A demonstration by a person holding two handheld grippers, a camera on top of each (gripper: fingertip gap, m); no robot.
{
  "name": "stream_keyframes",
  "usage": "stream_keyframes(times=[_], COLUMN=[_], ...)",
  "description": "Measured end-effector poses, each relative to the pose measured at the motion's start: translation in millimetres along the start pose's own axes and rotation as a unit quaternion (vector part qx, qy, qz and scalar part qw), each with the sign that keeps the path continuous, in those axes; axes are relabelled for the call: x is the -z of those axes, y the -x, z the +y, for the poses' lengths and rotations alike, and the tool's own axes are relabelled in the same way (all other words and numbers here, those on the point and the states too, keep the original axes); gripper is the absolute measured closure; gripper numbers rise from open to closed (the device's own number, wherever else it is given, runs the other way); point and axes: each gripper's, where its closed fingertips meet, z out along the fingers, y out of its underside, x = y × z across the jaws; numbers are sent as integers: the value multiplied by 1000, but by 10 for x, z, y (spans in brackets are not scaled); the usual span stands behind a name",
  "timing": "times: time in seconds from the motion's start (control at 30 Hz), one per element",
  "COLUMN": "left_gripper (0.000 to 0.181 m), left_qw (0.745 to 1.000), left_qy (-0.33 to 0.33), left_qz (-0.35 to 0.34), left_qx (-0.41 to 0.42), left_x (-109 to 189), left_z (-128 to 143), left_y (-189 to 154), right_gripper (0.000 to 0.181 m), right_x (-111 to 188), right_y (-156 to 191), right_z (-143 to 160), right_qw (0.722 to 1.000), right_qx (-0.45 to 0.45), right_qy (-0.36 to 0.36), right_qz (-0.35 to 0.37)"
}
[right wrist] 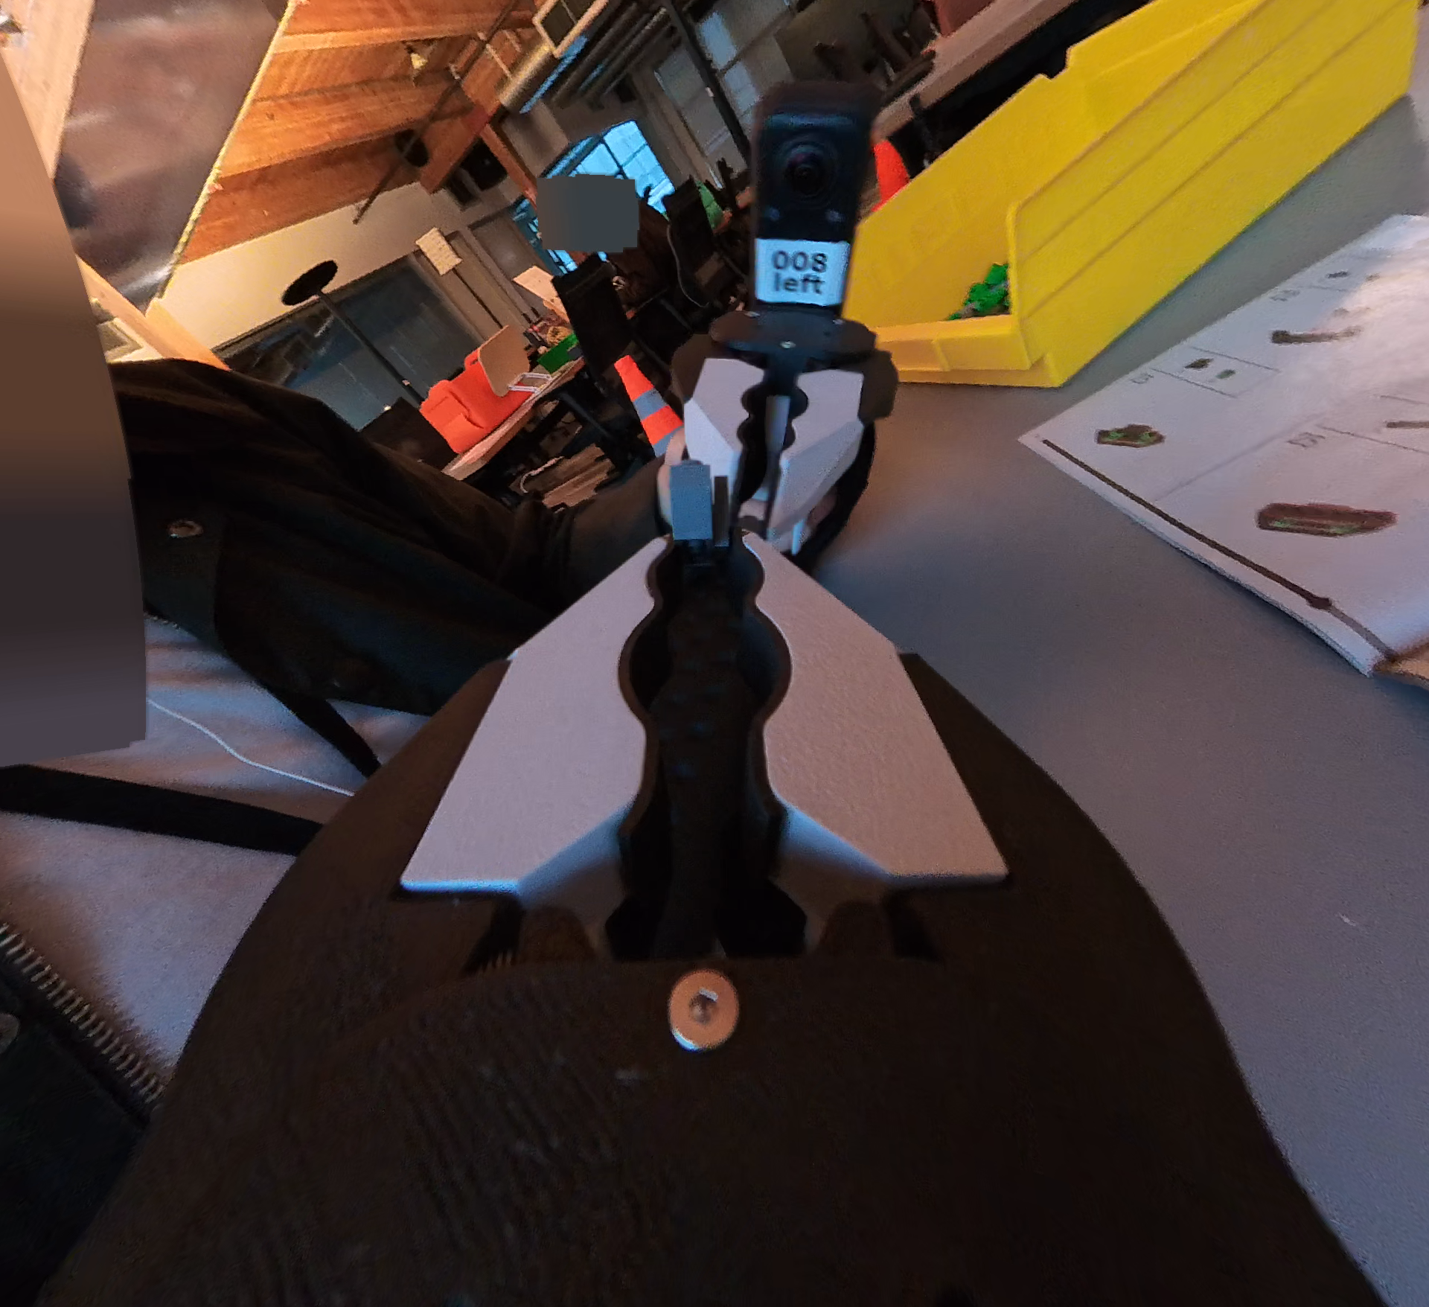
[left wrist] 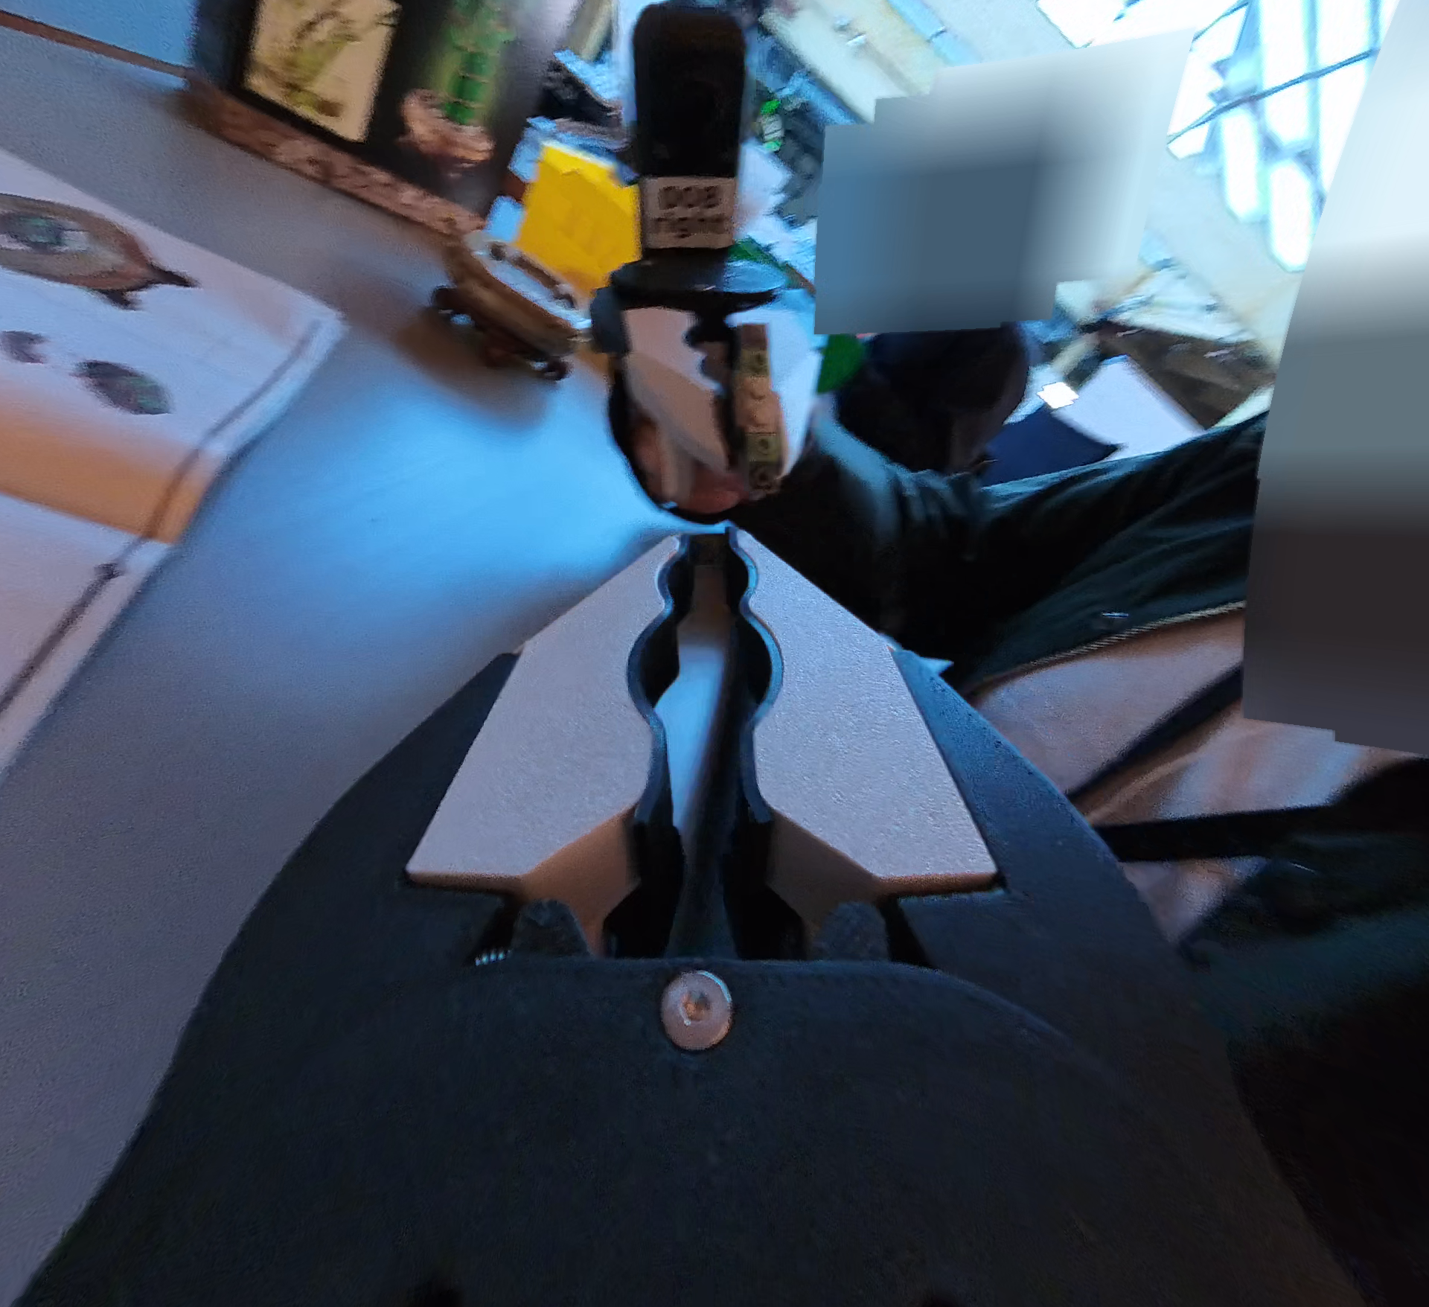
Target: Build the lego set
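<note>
Both raised off the grey table [right wrist: 1082,651], tip to tip, likely for mating parts in mid-air. Right gripper [right wrist: 700,547] pinched on a small grey brick [right wrist: 690,500], frame centre; left gripper [left wrist: 705,541] nearly closed, contents unclear. Matte white fingers, wavy inner edges. Glossy yellow bin [right wrist: 1121,187] upper right, instruction sheet [right wrist: 1276,435] beside.

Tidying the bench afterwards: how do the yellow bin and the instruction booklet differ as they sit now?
The yellow bin stands up with walls; the instruction booklet lies flat. The bin holds green pieces; the booklet carries only printed pictures. Both rest on the grey table.
</note>
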Motion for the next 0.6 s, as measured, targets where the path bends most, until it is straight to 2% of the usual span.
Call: stream_keyframes(times=[0.1, 0.2, 0.27, 0.33, 0.4, 0.47, 0.6], left_gripper=[175, 175, 160, 143, 142, 141, 148], left_qw=[990, 955, 933, 918, 919, 929, 961], left_qy=[58, 155, 215, 247, 244, 211, 136], left_qz=[-112, -221, -252, -273, -281, -286, -236], left_qx=[-57, -123, -144, -147, -132, -103, -50], left_x=[39, 119, 125, 132, 146, 188, 210], left_z=[123, 375, 558, 648, 634, 542, 341], left_y=[320, 646, 762, 842, 873, 896, 785], right_gripper=[171, 172, 172, 171, 172, 172, 171], right_x=[70, 148, 198, 238, 253, 259, 241], right_y=[-235, -382, -461, -534, -552, -567, -562], right_z=[113, 146, 142, 165, 166, 166, 181], right_qw=[998, 995, 993, 991, 991, 990, 990], right_qx=[-9, -23, -32, -38, -44, -43, -35], right_qy=[32, 38, 36, 39, 39, 39, 45], right_qz=[57, 87, 105, 122, 124, 128, 130])
